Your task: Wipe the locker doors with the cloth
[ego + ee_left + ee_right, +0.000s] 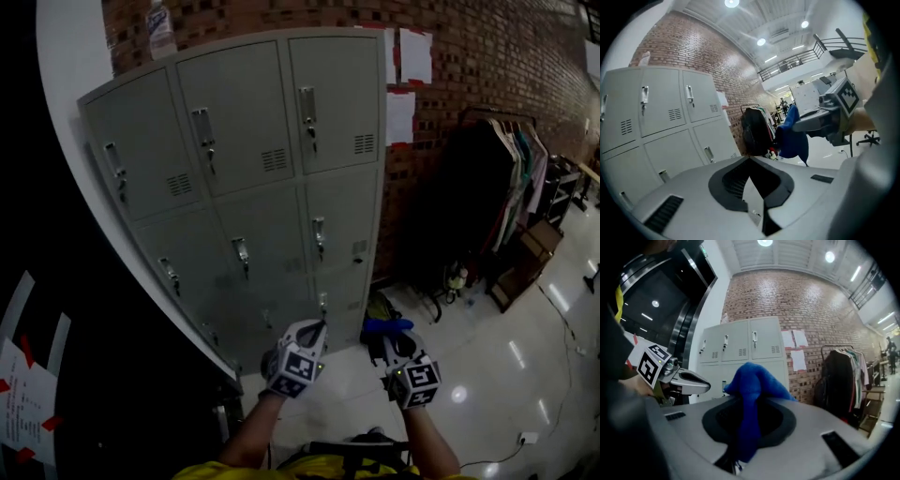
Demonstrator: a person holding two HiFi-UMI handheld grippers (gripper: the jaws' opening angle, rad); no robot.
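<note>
Near the lockers, right tool grips cloth.

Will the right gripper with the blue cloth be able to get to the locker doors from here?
Probably yes. The right gripper is shut on the blue cloth and points toward the lockers. Only bare floor lies between, so the low doors look easiest, though it is not touching them.

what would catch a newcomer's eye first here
The bank of grey metal lockers against the red brick wall dominates the upper middle of the head view. Next comes the bright blue cloth pinched in the right gripper's fingers, low in front of the lockers, with a dark rack of hanging clothes off to the right.
</note>
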